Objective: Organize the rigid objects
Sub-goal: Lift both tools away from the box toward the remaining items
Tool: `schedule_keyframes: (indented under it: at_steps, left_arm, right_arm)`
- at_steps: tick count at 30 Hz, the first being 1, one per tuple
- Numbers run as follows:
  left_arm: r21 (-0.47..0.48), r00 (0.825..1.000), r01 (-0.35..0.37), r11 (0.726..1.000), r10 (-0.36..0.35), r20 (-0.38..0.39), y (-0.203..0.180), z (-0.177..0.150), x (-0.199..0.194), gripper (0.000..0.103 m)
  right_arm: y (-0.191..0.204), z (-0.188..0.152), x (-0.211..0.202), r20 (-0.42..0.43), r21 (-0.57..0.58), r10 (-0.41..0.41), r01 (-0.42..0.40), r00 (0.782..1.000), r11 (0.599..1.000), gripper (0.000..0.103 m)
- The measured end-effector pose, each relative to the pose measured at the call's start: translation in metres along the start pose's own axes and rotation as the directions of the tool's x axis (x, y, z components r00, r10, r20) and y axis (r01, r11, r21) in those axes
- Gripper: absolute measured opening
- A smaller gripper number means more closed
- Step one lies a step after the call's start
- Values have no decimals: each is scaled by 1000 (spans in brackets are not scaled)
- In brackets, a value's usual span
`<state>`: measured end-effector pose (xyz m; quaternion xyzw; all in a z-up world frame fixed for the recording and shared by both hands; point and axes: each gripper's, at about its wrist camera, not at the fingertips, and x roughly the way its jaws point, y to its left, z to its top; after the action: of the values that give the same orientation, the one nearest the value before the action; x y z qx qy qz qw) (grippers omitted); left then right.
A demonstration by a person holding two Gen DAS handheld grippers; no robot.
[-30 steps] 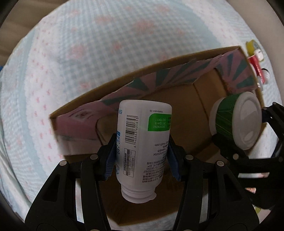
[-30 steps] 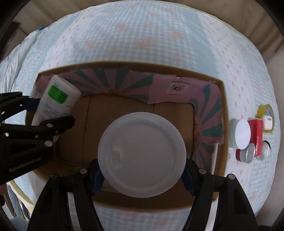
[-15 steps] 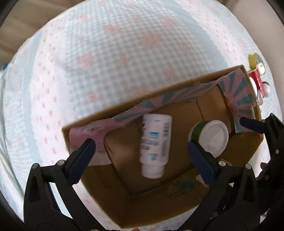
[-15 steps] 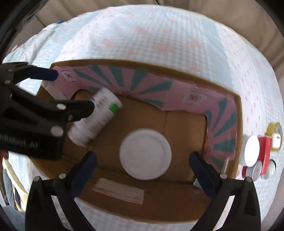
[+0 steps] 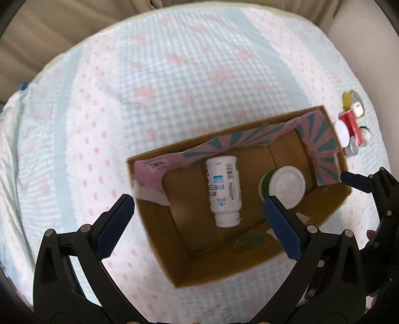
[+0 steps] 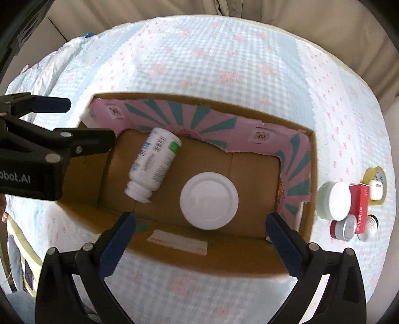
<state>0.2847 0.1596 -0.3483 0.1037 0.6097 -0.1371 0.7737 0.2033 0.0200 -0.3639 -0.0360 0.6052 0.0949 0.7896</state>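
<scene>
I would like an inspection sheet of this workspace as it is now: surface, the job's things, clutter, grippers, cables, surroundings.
Surface: quilted cloth, pale blue and white with pink print.
Job's things: open cardboard box on the cloth; inside it a white bottle lying on its side and a green tub with white lid standing upright, apart from each other.
Clutter: beside the box on the cloth, a white-lidded jar, red box, yellow tape roll, small white case, small red jar.
Grippers: left gripper open, holding nothing; right gripper open, holding nothing; both above the box.
Cables: nothing seen.
Surroundings: beige surface beyond the cloth.
</scene>
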Motion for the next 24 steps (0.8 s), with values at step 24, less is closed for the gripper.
schedule_keyframes:
  at_steps: [24]
  left_arm:
    - [-128, 955, 16, 992, 23, 296, -27, -95, -208, 103]
  right_arm:
    - [-32, -61, -219, 238, 223, -53, -1, 970, 975, 103]
